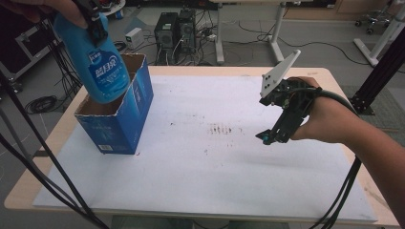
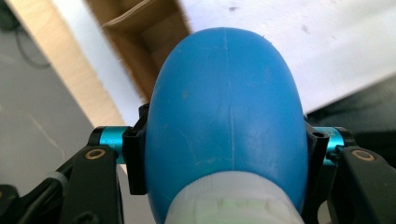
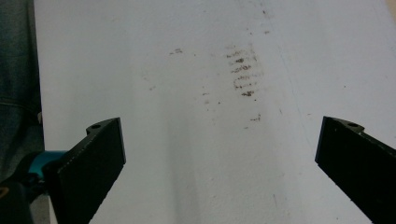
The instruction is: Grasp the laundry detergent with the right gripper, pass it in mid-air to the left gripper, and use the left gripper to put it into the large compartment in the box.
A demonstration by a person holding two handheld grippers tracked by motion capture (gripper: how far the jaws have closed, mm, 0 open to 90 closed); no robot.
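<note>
- High view: blue plastic detergent bottle (image 1: 98, 62) with a printed label, held base-down and tilted, lower end dipping into the open top of the blue cardboard box (image 1: 124, 119) at the bench's left side.
- Left gripper view: same bottle seen from the cap end, white cap nearest the lens, body wedged between the two black jaws; left tongs (image 2: 224, 149) clamped on the bottle at its shoulder.
- Brown inner wall of the box visible just beyond the bottle's rounded body, so mouth of the box lies roughly under it.
- Step in hand, judged: loading the bottle into the box, base already past the rim but not yet seated.
- Next move likely calls for straightening the bottle upright, lowering until it rests on the box floor, then spreading the jaws; a tilted base could catch the flap or tip the box.
- Right tongs (image 1: 267, 137) hovering over the stained white bench sheet (image 1: 215, 181), jaws wide apart, nothing between them.
</note>
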